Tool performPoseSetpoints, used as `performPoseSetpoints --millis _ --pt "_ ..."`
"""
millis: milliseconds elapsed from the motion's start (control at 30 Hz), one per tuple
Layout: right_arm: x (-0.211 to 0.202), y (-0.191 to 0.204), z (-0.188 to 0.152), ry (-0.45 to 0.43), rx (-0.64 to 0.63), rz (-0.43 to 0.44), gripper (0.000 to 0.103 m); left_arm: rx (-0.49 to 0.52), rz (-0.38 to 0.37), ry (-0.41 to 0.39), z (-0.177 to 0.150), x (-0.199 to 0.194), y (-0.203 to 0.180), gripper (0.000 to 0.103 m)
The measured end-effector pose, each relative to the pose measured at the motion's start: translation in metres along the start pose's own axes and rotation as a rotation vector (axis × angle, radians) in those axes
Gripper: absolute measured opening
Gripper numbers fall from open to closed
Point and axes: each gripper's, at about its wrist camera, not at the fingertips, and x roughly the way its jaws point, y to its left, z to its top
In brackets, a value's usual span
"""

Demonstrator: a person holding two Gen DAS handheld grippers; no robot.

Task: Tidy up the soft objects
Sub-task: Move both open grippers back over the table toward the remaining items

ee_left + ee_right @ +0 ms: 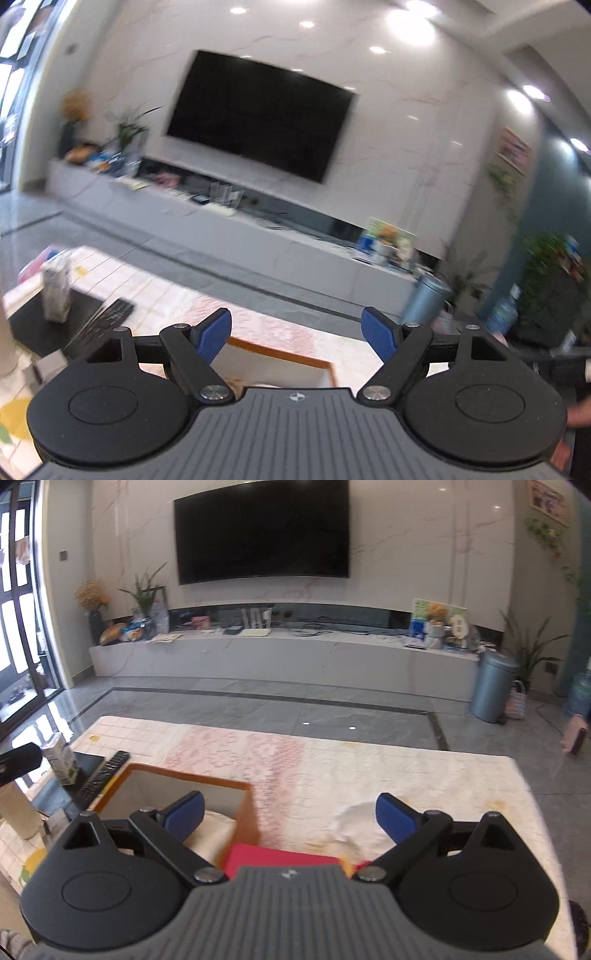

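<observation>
Both tongs, left (296, 334) and right (290, 818), gape empty above the desk (406, 771); the red cloth (273, 856) beside the wooden box (192, 777) could snag its rim.

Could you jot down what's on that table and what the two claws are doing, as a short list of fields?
table: patterned cloth
box: orange, open-topped, cream cloth inside
beside box: red cloth, white cloth
far corner: carton, remote
left claw: open, empty
right claw: open, empty
</observation>
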Motion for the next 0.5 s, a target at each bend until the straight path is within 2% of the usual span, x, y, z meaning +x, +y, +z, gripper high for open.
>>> performPoseSetpoints --millis 100,233,333,500 --pt "-0.018 -0.025 -0.005 -0.034 0.003 -0.075 0.098 0.107 -0.056 0.029 -0.006 -0.001 -0.028 0.093" --pt "-0.034 -0.062 -0.014 -0.076 0.020 -0.197 0.100 0.184 -0.099 0.074 -0.022 0.001 -0.061 0.093" --pt "-0.040 -0.088 -0.022 -0.073 0.031 -0.236 0.100 0.221 -0.143 0.121 -0.035 0.008 -0.077 0.093" --pt "-0.045 -0.123 -0.035 -0.051 -0.023 -0.287 0.100 0.295 -0.149 0.146 -0.057 0.018 -0.103 0.093"
